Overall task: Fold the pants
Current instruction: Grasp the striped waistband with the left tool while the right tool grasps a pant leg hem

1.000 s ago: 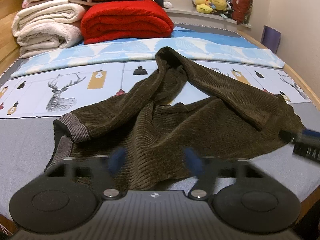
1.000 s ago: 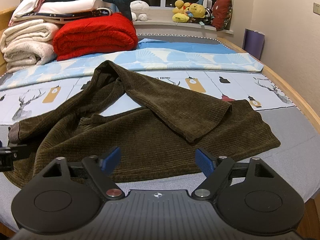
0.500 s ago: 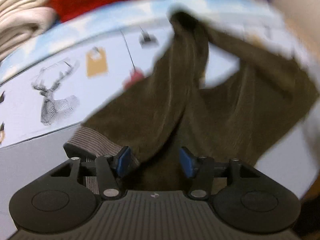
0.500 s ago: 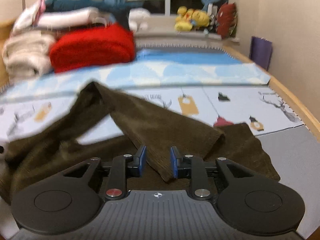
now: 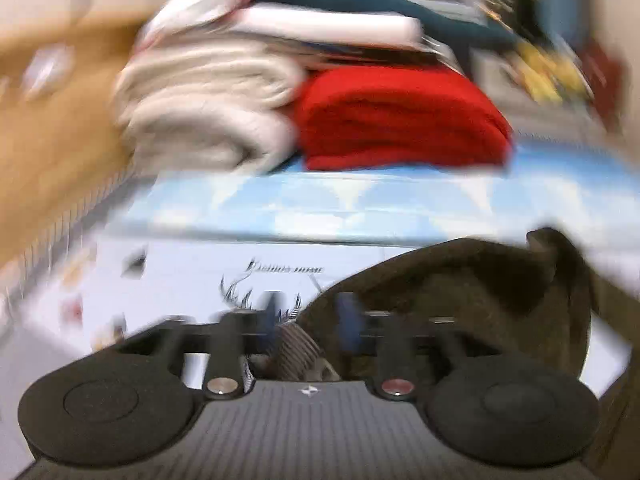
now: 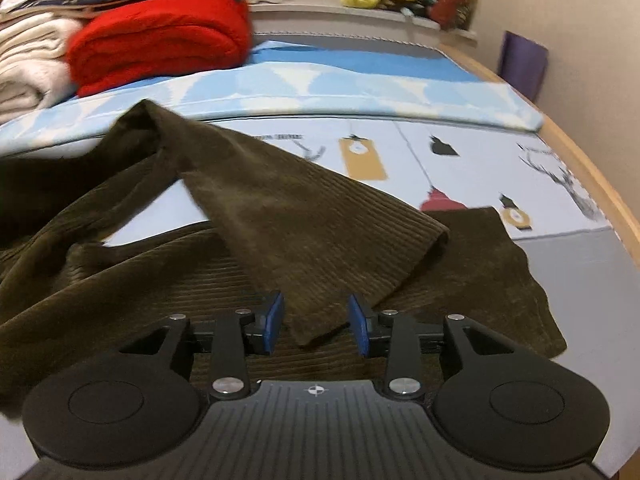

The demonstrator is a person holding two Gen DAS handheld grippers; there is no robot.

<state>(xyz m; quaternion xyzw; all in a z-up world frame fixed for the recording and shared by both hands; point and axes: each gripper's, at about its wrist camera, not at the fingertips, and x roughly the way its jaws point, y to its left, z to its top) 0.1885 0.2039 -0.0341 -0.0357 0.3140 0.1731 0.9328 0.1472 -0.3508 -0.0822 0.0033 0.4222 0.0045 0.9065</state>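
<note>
A: Pants (image 6: pixel 120 280), big and brown, lying across the bed (image 6: pixel 580 264), close to the near edge. Pointing which way?

B: Long way from side to side. One leg (image 6: pixel 300 220) flopped over on top, slanting from far left down to near right.

A: And the right gripper (image 6: pixel 316 322)?

B: Right at the leg end (image 6: pixel 316 304). Opening now, with that end between the blue pads (image 6: pixel 274 320). Not pinched.

A: Left gripper (image 5: pixel 308 320)?

B: Over by the stripy cuff (image 5: pixel 298 346), with the cuff between the fingers. Too blurry to tell if squeezed or loose.

A: How to do this bit well?

B: Probably like this: push in deeper, catch both layers, squeeze tight. Then lift low and slow, and pull straight to lay the leg flat. No yanking sideways.
</note>
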